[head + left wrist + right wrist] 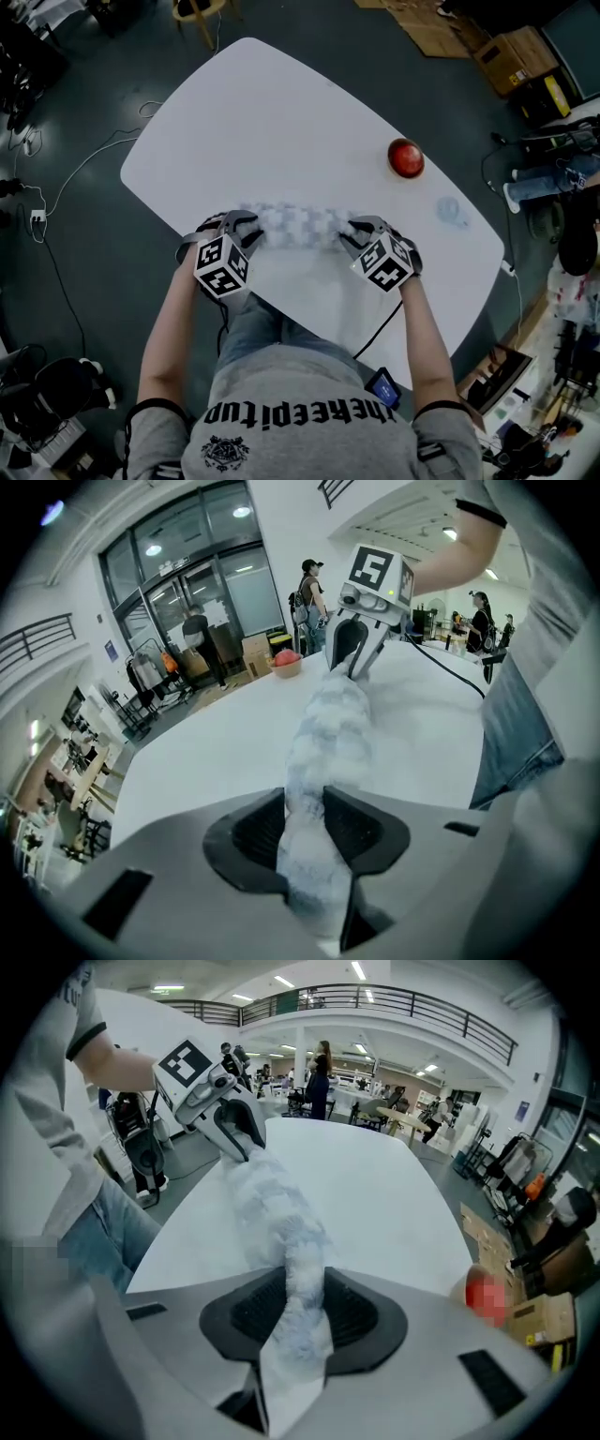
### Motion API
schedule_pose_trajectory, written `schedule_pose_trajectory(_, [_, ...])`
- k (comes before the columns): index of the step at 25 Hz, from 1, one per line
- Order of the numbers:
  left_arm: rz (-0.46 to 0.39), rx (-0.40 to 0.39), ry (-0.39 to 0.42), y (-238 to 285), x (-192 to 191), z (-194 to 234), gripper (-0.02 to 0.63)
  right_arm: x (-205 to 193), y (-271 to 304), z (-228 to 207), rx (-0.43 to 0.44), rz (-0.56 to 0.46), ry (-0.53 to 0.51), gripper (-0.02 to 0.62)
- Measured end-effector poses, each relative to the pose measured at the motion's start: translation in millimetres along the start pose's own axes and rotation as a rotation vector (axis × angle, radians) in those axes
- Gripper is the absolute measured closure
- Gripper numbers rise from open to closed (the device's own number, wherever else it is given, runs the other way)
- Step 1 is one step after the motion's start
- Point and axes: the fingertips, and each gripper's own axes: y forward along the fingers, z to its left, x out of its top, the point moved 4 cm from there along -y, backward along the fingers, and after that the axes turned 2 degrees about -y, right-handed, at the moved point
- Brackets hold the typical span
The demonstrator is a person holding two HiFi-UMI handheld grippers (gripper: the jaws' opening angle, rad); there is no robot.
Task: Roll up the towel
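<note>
The towel (298, 228) is rolled into a pale, mottled, fluffy log, lying at centre frame on the white table (281, 122). My left gripper (246, 231) pinches its left end, my right gripper (357, 232) its right end.

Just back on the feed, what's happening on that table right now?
A person is working a pale, patterned cloth towel on the white oval table with two handheld grippers. The towel lies as a roll close to the person's edge of the table. The left claw pinches one end and the right claw pinches the other, with cloth between the pads of each. A round red object sits apart, farther back on the right, untouched.
</note>
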Motion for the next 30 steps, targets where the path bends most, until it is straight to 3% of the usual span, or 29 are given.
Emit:
schedule_pose_trajectory(12, [-0.021, 0.034, 0.015, 19, 0, 50, 0.471, 22, 10, -34, -0.137, -0.003, 0.068, 0.494])
schedule_pose_trajectory(22, [-0.074, 0.004, 0.028, 26, -7, 76, 0.46, 46, 10, -43, -0.204, -0.002, 0.126, 0.494])
schedule_pose_trajectory(30, [-0.229, 0.006, -0.109, 9, -5, 86, 0.452, 79, -21, -35, -0.308, -0.185, 0.301, 0.495])
